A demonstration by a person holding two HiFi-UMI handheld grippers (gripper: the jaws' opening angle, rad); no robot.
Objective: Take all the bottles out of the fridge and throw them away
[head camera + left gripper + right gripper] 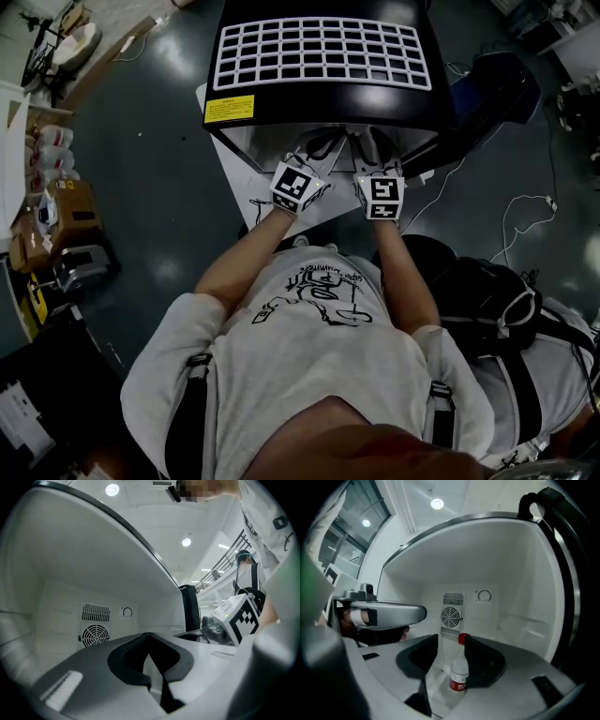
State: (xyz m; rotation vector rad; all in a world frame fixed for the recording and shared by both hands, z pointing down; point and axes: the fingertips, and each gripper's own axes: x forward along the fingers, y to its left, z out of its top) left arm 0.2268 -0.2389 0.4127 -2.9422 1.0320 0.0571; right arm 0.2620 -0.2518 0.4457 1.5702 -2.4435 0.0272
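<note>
- Right gripper (451,641) has its jaws apart, with a red-capped bottle (459,674) standing between them, lower centre, on the fridge (487,564) floor.
- Left gripper (149,637) is closed up, holding nothing.

Fridge (328,108): you have a glossy black casing outside and smooth matt white plastic inside.
Bottle (459,670): clear glossy plastic with a red plastic cap.
Your left gripper (149,637) and right gripper (451,644): smooth matt grey plastic shells, matt black pads (417,658).
Your shirt (309,347): soft grey cloth.
Floor (159,141): dark, polished, glossy.
</note>
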